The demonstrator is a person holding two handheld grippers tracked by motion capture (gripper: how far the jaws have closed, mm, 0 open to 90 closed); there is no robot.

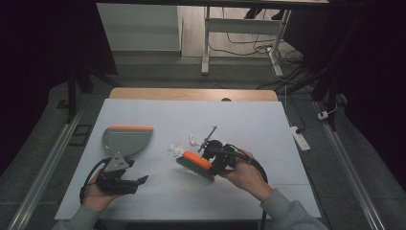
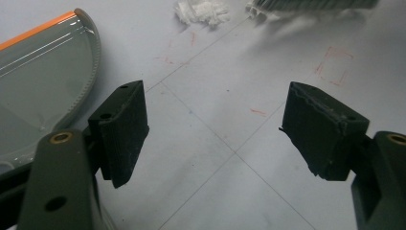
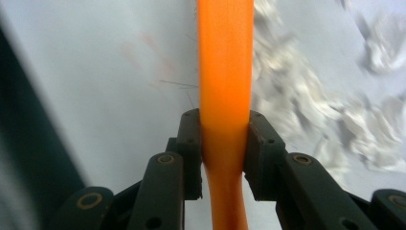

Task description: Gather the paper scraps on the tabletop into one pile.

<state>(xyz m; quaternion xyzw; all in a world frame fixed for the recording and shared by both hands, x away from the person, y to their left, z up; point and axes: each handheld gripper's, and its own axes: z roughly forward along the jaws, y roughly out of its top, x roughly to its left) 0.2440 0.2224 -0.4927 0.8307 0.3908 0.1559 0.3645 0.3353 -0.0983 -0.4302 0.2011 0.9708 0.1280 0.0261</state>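
Brush (image 1: 195, 164) sits clamped in right claw (image 3: 224, 143) by scraps (image 1: 184, 146); left claw (image 2: 215, 129) gapes beside dustpan (image 1: 125, 140).

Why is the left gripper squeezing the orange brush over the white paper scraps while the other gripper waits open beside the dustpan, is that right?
Not quite: the sides are swapped. The right gripper is shut on the orange brush over the white paper scraps, as the right gripper view shows. The left gripper waits open beside the dustpan.

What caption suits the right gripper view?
Tongs clamp the brush's orange handle beside white paper scraps.
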